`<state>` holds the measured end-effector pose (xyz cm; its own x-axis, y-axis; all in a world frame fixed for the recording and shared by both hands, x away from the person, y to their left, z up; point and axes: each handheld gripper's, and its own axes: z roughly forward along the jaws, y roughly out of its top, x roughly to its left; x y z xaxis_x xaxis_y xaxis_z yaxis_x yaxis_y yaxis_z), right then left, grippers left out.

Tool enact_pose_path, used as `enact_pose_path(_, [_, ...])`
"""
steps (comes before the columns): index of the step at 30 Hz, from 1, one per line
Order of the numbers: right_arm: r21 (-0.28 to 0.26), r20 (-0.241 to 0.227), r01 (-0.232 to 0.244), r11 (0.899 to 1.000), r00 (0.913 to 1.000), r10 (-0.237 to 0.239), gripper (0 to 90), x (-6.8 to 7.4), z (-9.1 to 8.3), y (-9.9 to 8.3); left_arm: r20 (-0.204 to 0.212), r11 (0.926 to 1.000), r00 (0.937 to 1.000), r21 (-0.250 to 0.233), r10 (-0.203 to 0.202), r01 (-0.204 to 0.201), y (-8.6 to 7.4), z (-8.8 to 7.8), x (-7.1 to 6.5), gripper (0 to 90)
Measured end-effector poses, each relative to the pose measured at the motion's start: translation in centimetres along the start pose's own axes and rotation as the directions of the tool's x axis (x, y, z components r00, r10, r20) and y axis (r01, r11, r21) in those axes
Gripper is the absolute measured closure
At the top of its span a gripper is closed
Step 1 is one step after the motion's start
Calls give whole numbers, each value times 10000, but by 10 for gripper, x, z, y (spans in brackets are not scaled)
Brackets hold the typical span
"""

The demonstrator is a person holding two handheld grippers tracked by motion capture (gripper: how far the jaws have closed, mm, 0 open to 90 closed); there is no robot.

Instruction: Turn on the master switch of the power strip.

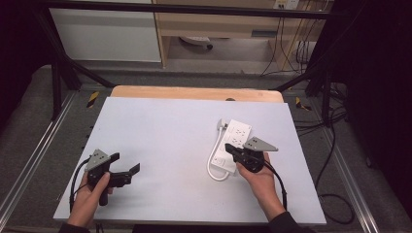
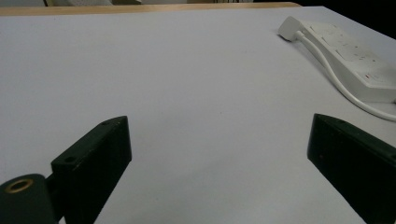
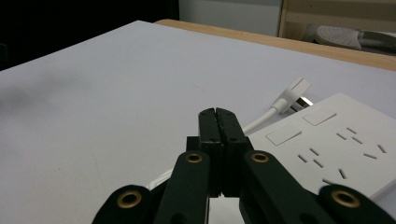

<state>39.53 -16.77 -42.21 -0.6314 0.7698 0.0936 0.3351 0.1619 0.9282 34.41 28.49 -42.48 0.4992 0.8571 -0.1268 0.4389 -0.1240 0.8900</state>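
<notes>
White power strip [image 1: 233, 144] lying flat on the right half of a pale grey desk [image 1: 160, 141], socket face up, long side running away from the person. White cord [image 1: 212, 162] looping out from the near end along the strip's left side, ending in a white plug [image 1: 221, 124] resting on the desk at the far left corner of the strip.

Right hand-held gripper [image 1: 230, 150] hovering over the near end of the strip, jaws clenched together with nothing between them; in the right gripper view [image 3: 218, 112] seen pressed flat against each other above the strip's edge and the cord. Whether touching the strip: cannot tell.

Left hand-held gripper [image 1: 127, 162] well apart on the left side of the desk, jaws spread wide and released, nothing between them; bare desk ahead in the left gripper view [image 2: 219, 144].

Likely handling: strip rigid, hard plastic, smooth and somewhat slippery, light to moderate in weight. Best taken across the narrow width near one end. Cord pliable, springy, prone to dragging; plug small and stiff, best pinched on its flat sides.
</notes>
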Motion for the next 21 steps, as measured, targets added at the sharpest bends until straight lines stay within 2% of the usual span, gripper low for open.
enact_pose_path(21, [422, -232, 60, 9991, 9997, -51, 900, 6, 6, -6, -6, 10000, 10000, 35, 39, -39, 0, 0, 0, 63])
